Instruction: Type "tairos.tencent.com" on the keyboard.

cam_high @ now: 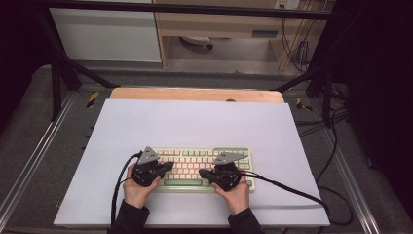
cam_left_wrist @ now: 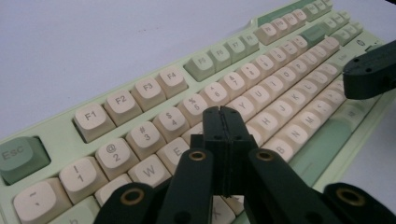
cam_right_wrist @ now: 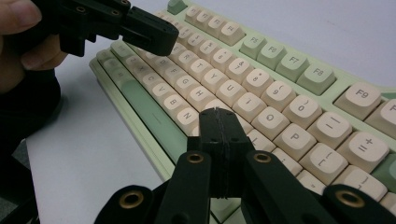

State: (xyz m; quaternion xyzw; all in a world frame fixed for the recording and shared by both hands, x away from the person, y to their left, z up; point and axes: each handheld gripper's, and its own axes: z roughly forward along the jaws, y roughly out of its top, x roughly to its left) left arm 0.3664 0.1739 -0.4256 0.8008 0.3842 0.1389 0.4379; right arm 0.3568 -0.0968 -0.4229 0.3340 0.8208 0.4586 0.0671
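A keyboard (cam_high: 204, 168) lies on the white table (cam_high: 195, 122) near its front edge, about midway along it. The left gripper (cam_high: 169, 166) and right gripper (cam_high: 202, 172) hover over its keys, tips facing inward, jaws pressed together on nothing.

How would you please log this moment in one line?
left gripper: shut, over keyboard | right gripper: shut, over keyboard | nothing held
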